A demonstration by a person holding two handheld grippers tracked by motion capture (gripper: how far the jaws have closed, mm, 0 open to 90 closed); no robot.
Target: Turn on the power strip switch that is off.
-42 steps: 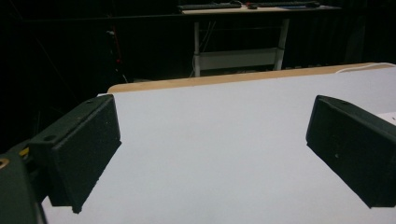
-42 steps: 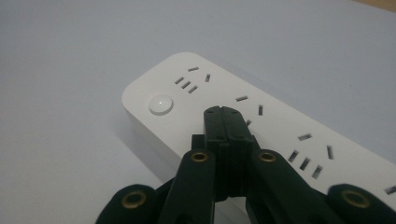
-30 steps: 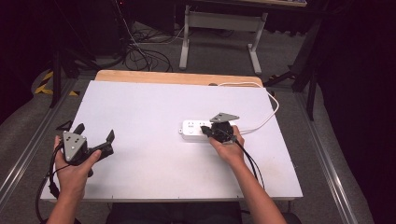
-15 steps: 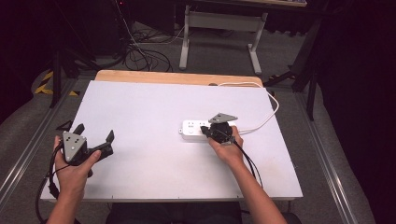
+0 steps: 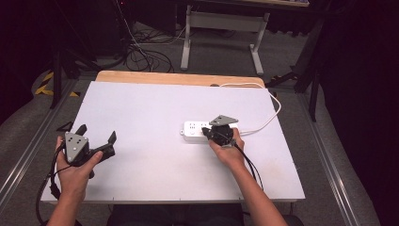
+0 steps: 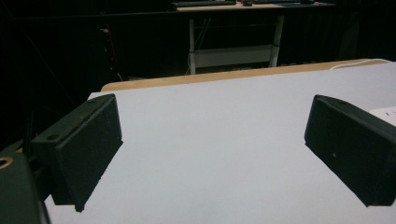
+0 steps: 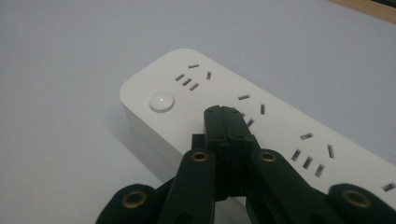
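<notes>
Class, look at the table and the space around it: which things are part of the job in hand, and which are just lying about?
Part of the job:
- white power strip, with its round button
- right claw, shut, tips over the strip's sockets
- strip's white cable

Just lying about:
- left claw, open over bare table
- black cables on the floor
- desk frame behind

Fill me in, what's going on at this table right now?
A person holds a gripper in each hand at a white table. The right gripper has its jaws shut and poised over the white power strip, near its round button; contact can't be judged. The strip's cord loops off toward the table's far right. The left gripper waits at the near left, jaws wide open with nothing between them.
</notes>
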